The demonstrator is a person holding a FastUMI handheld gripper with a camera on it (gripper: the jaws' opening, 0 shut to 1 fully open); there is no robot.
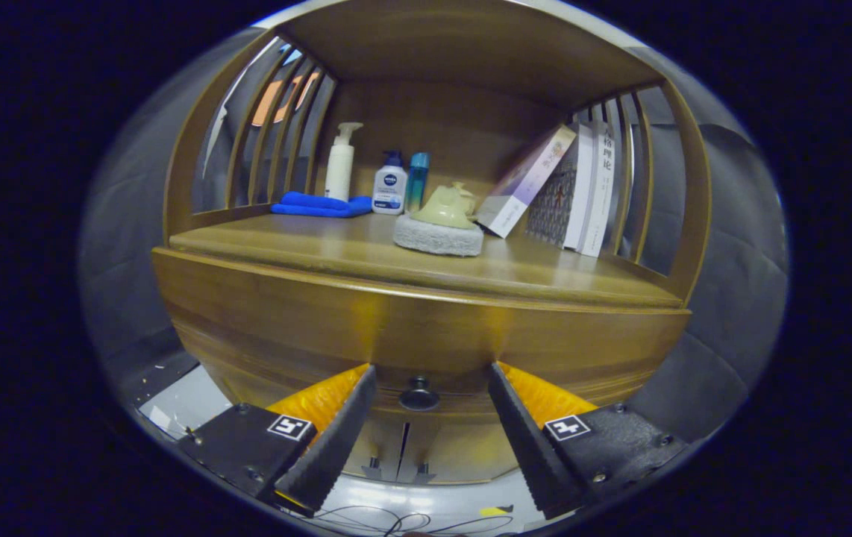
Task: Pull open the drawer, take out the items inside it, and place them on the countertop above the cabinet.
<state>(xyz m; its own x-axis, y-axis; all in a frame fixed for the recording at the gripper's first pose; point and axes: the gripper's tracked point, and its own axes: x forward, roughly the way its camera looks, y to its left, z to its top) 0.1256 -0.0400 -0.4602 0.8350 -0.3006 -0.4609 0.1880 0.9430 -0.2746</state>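
A wooden cabinet fills the view, with a closed drawer front (418, 339) under its countertop (336, 253). A small dark round knob (418, 394) sits low on the drawer front. My gripper (432, 377) is open, its fingers on either side of the knob, not touching it. The knob lies between the fingertips and slightly beyond them. The drawer's contents are hidden.
On the countertop stand a scrubbing pad with a pale handle (441, 227), a folded blue cloth (318, 205), a white pump bottle (340, 160), a small lotion bottle (390, 186), a teal tube (418, 179) and leaning books (575, 190). Slatted sides enclose the shelf. Two lower doors (403, 451) sit below the drawer.
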